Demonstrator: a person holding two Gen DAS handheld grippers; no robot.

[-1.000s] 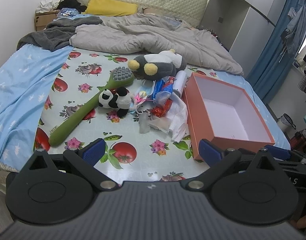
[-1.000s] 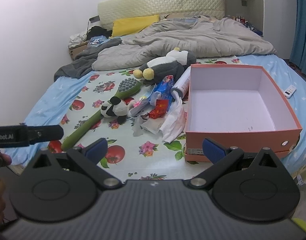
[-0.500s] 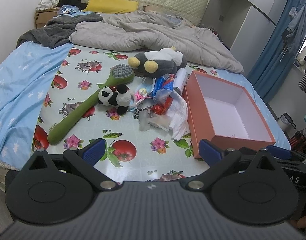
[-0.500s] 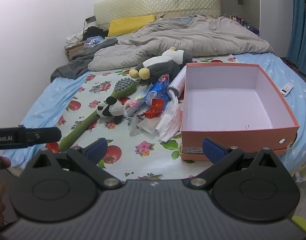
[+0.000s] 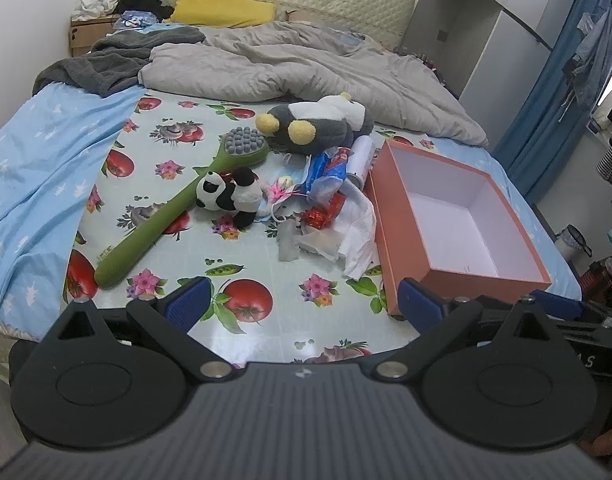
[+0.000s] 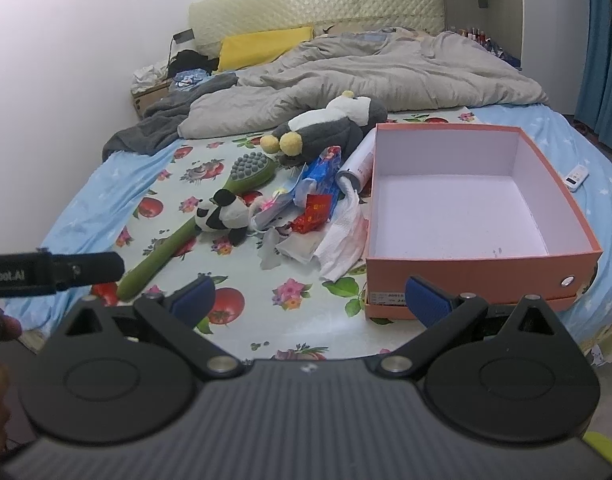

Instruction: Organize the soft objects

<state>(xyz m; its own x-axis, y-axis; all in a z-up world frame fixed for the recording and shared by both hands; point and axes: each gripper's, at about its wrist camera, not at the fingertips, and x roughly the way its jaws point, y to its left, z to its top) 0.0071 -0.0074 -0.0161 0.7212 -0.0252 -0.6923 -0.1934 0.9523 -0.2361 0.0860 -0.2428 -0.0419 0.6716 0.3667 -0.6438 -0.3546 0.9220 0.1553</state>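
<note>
At the near edge of the bed, over the fruit-print cloth (image 5: 154,184), I've got both tools hovering w/ nothing in them: my left gripper (image 5: 302,308) has its blue pads spread wide apart, and my right gripper (image 6: 311,300) is spread the same way, both empty. Task looks like it's barely begun, as I read it: the orange box (image 6: 481,264) on the right is bare inside, white floor showing, not one soft thing in it yet. Everything is still out on the cloth to the left of the box. The small panda plush (image 5: 230,196) lies mid-cloth, touching the green long-handled brush (image 5: 166,220), which runs from near-left up toward the far side. The big grey plush w/ yellow feet (image 5: 317,128) sits farther back, close to the rumpled grey duvet (image 5: 306,68). Between the panda and the box wall there's a messy heap: white tissue (image 5: 357,224), a red wrapper (image 5: 325,212), a blue packet (image 5: 325,168) and a white can (image 5: 361,156) lying against the box's far-left corner. So left to do, I reckon: both plushies, prob. the tissue too, all into the box; the brush & can aren't soft, so I'd leave those. The panda is the nearest pick for my left tool.
</note>
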